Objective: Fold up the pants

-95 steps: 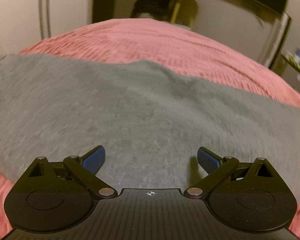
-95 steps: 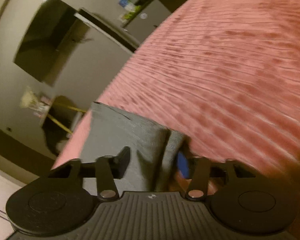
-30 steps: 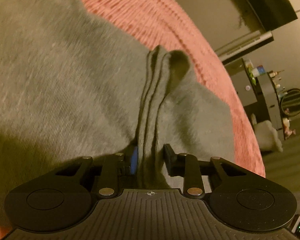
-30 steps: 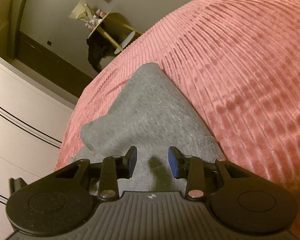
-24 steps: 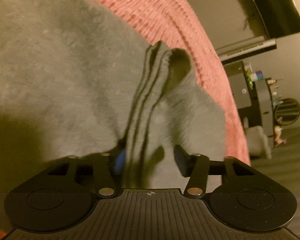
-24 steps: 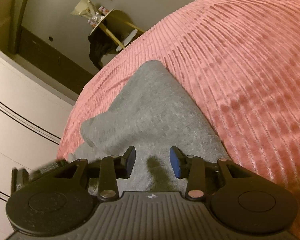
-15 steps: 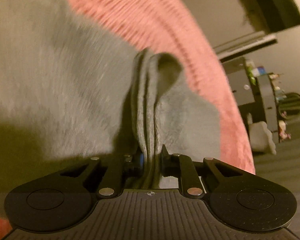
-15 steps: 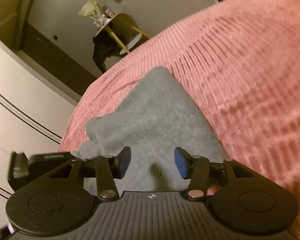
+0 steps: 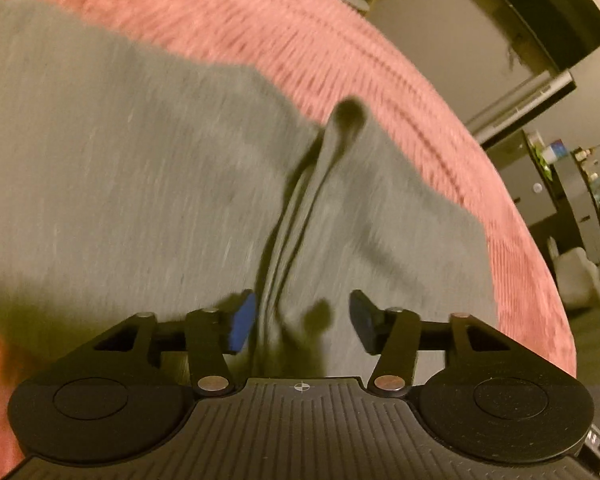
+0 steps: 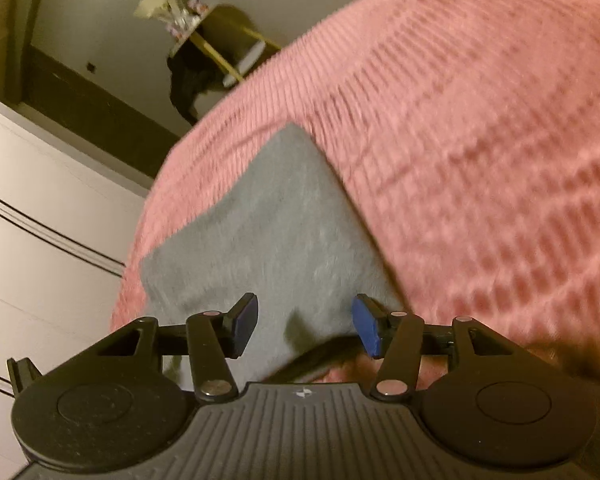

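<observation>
Raised fold ridge point(image 9: 300, 216) of the grey pants point(image 10: 268, 240) obstructs the left claw point(image 9: 302, 322) gap; pink bed cover point(image 10: 480, 128) rightward lies unobstructed.

The left gripper point(image 9: 302, 322) has its 2 fingers spread wide, the blue pads point(image 9: 242, 322) facing each other across a clear gap, gripping nothing. The right gripper point(image 10: 306, 326) is likewise parted, both blue-padded fingers point(image 10: 367, 330) apart and holding nothing, its body tilted downward.

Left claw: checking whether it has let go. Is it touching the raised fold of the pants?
Cannot tell. In the left wrist view the left claw is open around the pants' raised fold, but blur hides any gap.
</observation>
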